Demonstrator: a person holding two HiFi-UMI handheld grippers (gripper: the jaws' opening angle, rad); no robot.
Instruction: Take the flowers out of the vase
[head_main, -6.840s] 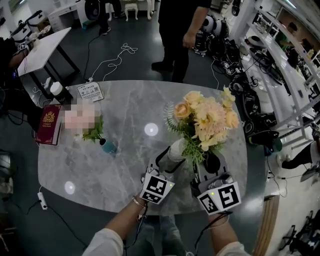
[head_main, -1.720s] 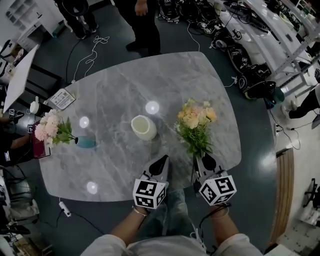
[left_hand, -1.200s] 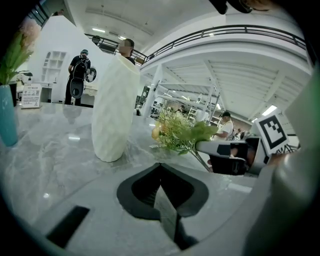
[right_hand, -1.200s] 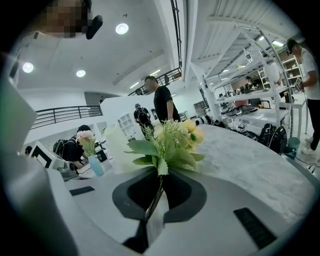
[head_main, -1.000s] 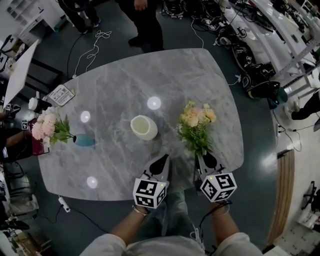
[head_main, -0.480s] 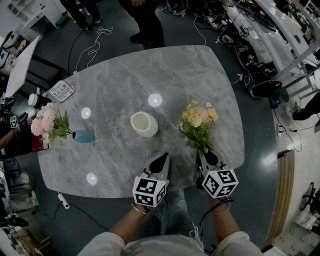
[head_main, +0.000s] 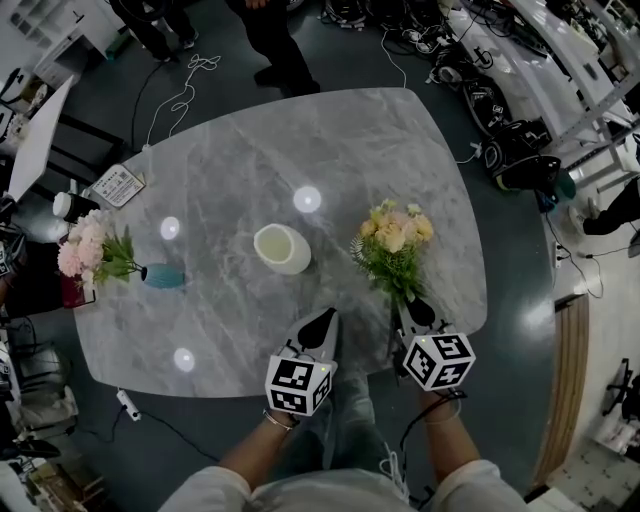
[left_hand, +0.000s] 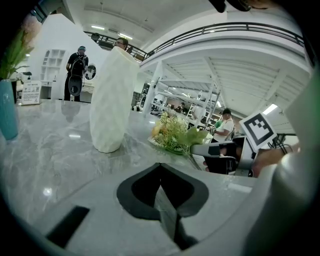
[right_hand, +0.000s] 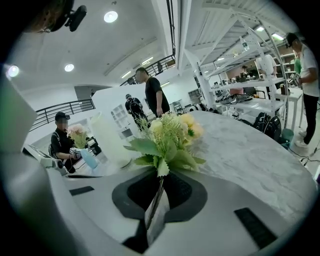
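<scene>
Right gripper (head_main: 413, 306) clamped on stems of the flowers (head_main: 393, 240), so they're clear of the vase (head_main: 281, 248), by the table's (head_main: 250, 140) near-right edge. Left gripper (head_main: 325, 323) shut, empty, at near edge; vase likely needs no steadying now.

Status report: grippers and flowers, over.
Left hand-held gripper shut, empty. Right hand-held gripper shut on flowers, at the stems. Flowers out; white vase upright, empty, apart from them. Nothing in the way.

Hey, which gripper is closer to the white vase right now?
Left. The left gripper sits shut and empty just short of the white vase; the right gripper is farther off to the side, clamped on the flowers.
</scene>
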